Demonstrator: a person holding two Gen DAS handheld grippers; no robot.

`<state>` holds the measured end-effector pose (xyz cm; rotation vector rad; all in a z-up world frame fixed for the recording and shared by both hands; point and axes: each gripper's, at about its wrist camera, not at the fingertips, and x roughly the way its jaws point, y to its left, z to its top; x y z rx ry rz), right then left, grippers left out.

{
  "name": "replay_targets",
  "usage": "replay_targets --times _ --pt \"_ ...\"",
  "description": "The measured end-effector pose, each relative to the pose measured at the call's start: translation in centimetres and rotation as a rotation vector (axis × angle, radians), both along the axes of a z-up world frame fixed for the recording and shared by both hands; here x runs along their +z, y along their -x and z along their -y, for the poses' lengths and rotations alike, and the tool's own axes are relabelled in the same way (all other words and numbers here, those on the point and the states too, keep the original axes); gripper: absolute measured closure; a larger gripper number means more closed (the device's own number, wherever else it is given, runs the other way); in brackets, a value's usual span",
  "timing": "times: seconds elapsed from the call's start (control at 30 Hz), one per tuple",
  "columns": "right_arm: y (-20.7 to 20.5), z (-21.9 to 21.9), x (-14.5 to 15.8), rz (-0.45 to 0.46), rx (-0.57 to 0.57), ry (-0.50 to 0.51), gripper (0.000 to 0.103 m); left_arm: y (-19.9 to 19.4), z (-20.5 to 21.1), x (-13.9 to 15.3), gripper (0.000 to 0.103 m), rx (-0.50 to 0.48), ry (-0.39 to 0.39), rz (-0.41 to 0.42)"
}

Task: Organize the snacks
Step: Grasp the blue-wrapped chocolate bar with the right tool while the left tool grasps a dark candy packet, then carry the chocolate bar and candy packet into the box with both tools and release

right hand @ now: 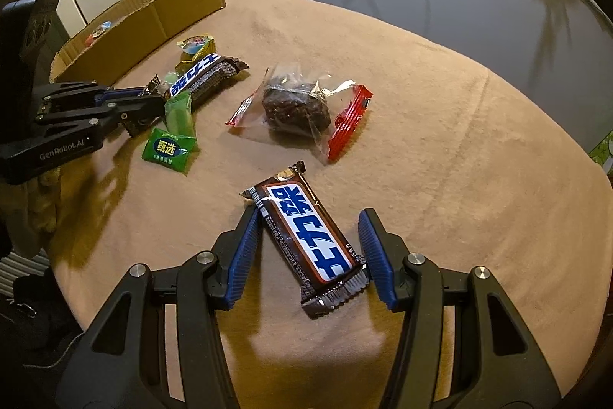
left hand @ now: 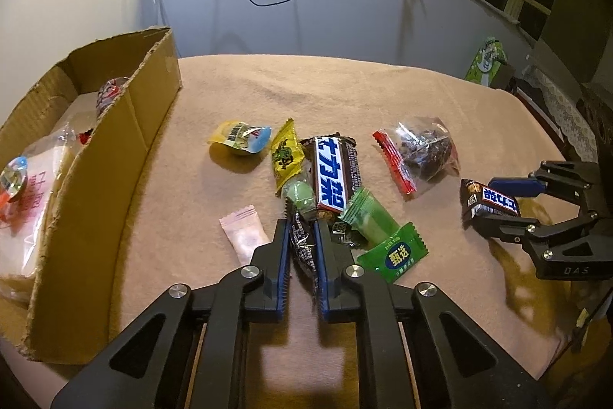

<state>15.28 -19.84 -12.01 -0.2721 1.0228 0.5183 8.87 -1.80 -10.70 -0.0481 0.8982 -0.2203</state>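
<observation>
My left gripper [left hand: 302, 229] is shut on a small dark candy wrapper [left hand: 303, 247] at the near edge of the snack pile. The pile holds a large Snickers bar [left hand: 335, 175], a yellow packet [left hand: 285, 152], a green round candy [left hand: 300, 196], two green packets [left hand: 394, 252], a pink packet [left hand: 245, 234] and a jelly cup [left hand: 239, 138]. My right gripper [right hand: 310, 221] is open, its jaws on either side of a second Snickers bar [right hand: 306, 236] lying on the cloth. A clear bag of dark snack [right hand: 297, 104] lies beyond it.
A cardboard box [left hand: 126, 148] with several snacks inside stands at the left of the tan-covered table [left hand: 345, 91]. The left gripper shows in the right wrist view [right hand: 153, 106]. A green carton [left hand: 484, 60] stands off the table at the far right.
</observation>
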Motion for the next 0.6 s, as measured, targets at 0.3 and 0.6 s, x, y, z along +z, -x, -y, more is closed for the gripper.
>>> replay_targets --times 0.3,0.6 --pt "0.9 0.4 0.5 0.007 -0.047 -0.001 0.073 0.8 -0.5 0.7 0.094 -0.006 0.018 0.026" --pt "2.2 0.1 3.6 0.066 -0.066 -0.049 0.073 2.3 -2.6 2.8 0.094 0.018 0.067 0.070"
